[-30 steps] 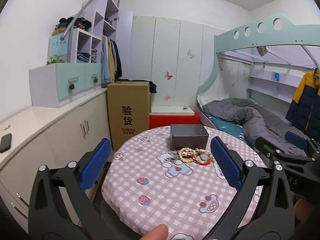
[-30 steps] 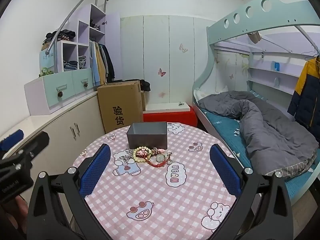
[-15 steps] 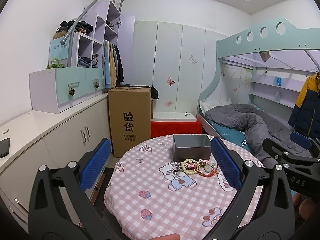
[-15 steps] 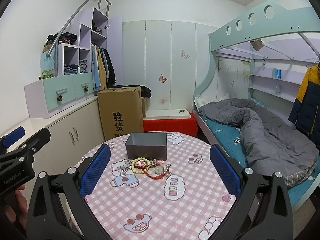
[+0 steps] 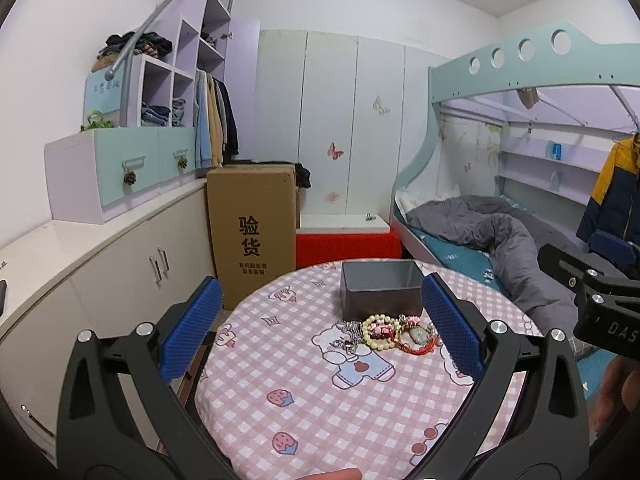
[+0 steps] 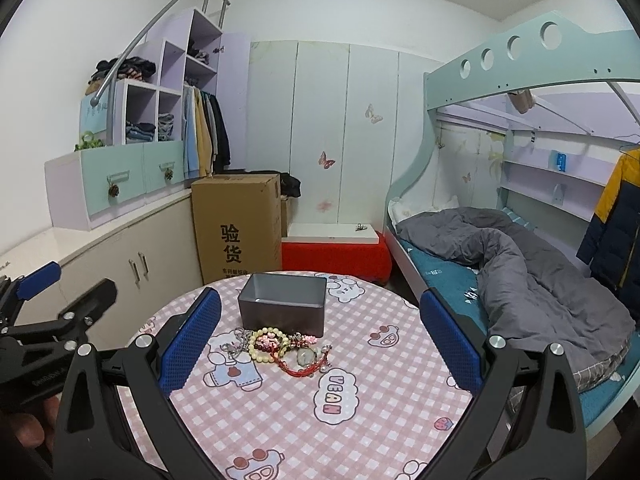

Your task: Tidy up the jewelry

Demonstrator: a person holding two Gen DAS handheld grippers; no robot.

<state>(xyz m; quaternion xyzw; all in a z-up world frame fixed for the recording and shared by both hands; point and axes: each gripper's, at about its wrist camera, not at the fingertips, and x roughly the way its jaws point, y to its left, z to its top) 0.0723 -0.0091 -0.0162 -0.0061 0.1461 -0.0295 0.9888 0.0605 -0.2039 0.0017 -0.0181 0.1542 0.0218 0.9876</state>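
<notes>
Left gripper [image 5: 320, 332] jaws spread wide, holding nothing, above the near-left part of the round table [image 5: 304, 412]. Mid-table: jewelry pile [image 6: 280, 350] with pale bead bracelet [image 6: 266, 345] and red cord bracelet [image 6: 298, 366], touching the front of the grey box [image 6: 282, 304]. Right gripper [image 6: 320, 334] jaws also wide apart, empty.

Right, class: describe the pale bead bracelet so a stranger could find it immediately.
Start at the round table with the pink checked cloth. In front of the grey open box lies a jewelry pile; the pale bead bracelet is the cream-yellow ring of round beads, between silver chains and red cord.
</notes>
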